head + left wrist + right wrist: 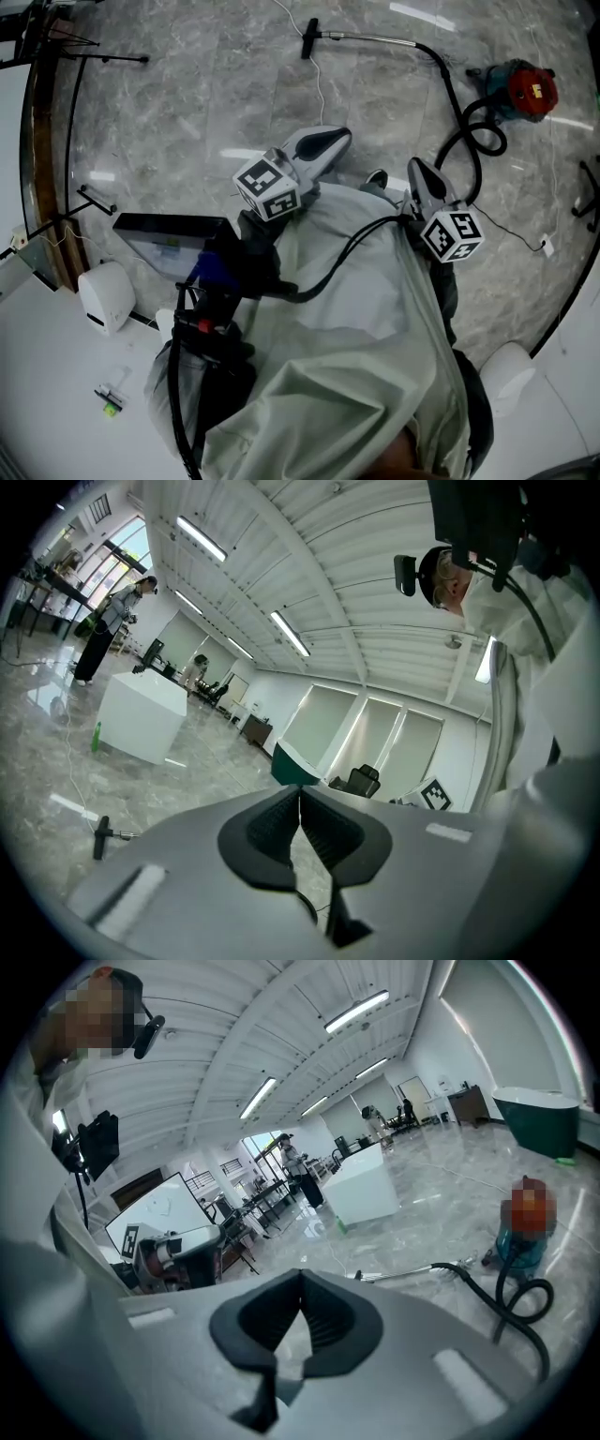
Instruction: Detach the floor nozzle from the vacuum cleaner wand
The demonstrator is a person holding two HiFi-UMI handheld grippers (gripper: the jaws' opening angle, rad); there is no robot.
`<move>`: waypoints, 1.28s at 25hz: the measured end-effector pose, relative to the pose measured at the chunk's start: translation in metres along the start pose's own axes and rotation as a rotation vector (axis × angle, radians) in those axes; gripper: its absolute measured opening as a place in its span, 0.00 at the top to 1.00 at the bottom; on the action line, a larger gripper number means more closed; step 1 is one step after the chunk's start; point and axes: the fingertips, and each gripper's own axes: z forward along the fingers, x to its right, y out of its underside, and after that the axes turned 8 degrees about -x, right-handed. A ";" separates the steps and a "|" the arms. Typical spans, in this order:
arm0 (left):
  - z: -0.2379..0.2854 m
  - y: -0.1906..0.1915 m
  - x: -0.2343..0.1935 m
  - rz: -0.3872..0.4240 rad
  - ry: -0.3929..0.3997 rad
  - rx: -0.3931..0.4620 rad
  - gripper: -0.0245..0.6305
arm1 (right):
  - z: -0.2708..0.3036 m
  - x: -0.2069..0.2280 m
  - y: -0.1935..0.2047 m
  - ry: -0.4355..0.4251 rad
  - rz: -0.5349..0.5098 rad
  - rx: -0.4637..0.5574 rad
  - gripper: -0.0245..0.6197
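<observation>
The vacuum cleaner (pixel 520 89), red and teal, lies on the marble floor at the far right. Its black hose (pixel 464 122) loops to a metal wand (pixel 370 38) that ends in the black floor nozzle (pixel 309 37) at the top centre. My left gripper (pixel 345 138) and right gripper (pixel 413 165) hover well short of them, both shut and empty. The left gripper view shows its jaws (pixel 300 794) closed, with the nozzle (pixel 101 836) far off at lower left. In the right gripper view its jaws (pixel 300 1286) are closed, and the wand (pixel 403 1272), hose (pixel 511 1307) and vacuum (pixel 523 1232) lie beyond.
A thin white cable (pixel 319 84) trails across the floor near the nozzle. Stand legs (pixel 94 197) and a white round device (pixel 105 295) sit at the left. A white block (pixel 361 1185) and a green tub (pixel 539 1115) stand farther off; people stand in the distance.
</observation>
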 end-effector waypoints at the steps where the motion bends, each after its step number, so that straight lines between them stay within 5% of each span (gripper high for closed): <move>1: -0.001 0.000 -0.004 -0.004 -0.021 0.000 0.96 | -0.001 0.000 0.000 0.002 0.006 0.001 0.96; 7: -0.014 -0.008 -0.052 -0.026 -0.118 -0.011 0.96 | 0.021 -0.006 -0.009 0.045 0.008 -0.006 0.96; 21: -0.052 -0.049 -0.182 -0.075 -0.109 0.006 0.96 | 0.148 -0.040 -0.069 0.072 -0.027 0.016 0.96; 26: -0.049 -0.052 -0.188 -0.105 -0.124 0.018 0.96 | 0.153 -0.032 -0.083 0.082 -0.085 0.010 0.96; 32: -0.049 -0.056 -0.202 -0.149 -0.218 0.030 0.96 | 0.184 -0.019 -0.110 -0.043 -0.086 -0.014 0.96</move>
